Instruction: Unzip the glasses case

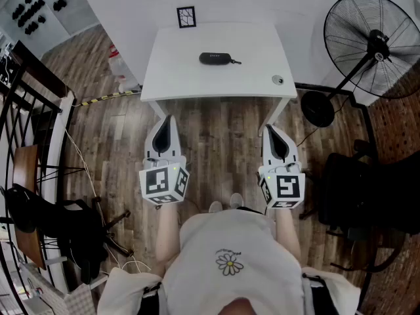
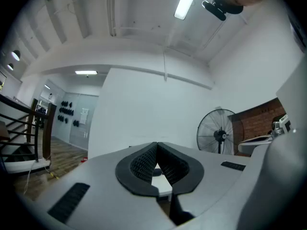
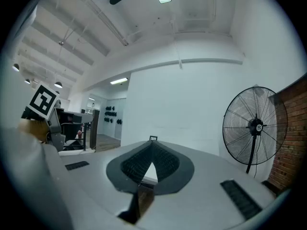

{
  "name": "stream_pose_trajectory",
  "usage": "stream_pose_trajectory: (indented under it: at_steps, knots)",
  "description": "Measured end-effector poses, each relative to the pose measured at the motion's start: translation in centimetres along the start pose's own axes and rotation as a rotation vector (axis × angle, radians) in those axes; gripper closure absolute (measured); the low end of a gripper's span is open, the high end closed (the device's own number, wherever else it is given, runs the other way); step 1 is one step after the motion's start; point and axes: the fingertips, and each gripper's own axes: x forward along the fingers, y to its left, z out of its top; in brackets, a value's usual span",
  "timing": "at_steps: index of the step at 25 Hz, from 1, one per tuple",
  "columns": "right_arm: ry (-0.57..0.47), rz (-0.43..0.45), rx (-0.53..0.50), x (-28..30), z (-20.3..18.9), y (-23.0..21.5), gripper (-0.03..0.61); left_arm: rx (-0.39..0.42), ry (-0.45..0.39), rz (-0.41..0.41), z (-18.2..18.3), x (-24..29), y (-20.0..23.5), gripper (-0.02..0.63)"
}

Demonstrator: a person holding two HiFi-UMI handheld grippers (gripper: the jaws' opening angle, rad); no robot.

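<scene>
Wood-plank floor (image 1: 216,126) fills the near ground. White bench (image 1: 190,81) stands at the far side against a white wall. Black pedestal fan (image 1: 371,42) is right of the bench.

Left hand-held gripper (image 1: 168,119) and right hand-held gripper (image 1: 270,129) are both held level over the floor, just short of the bench's near edge. They point at the bench. Each has its jaws closed tip to tip with nothing between them.

Black glasses case (image 1: 215,58) lies flat near the middle of the bench, toward its far side. It is well apart from both grippers. Small black-framed card (image 1: 186,16) is at the far edge, and a small round fitting (image 1: 278,80) is near the right corner.
</scene>
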Motion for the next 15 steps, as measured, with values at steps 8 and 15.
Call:
stream_pose_trajectory:
  at_steps: [8,15]
  knots:
    - [0.010,0.045,0.011,0.2,-0.7,-1.8,0.572,0.000,0.003,-0.013,-1.0,1.7,-3.5,0.599]
    - [-0.005,0.077,0.054,1.3,-0.9,-3.5,0.572,0.023,0.016,-0.036,-1.6,3.6,-5.2,0.599]
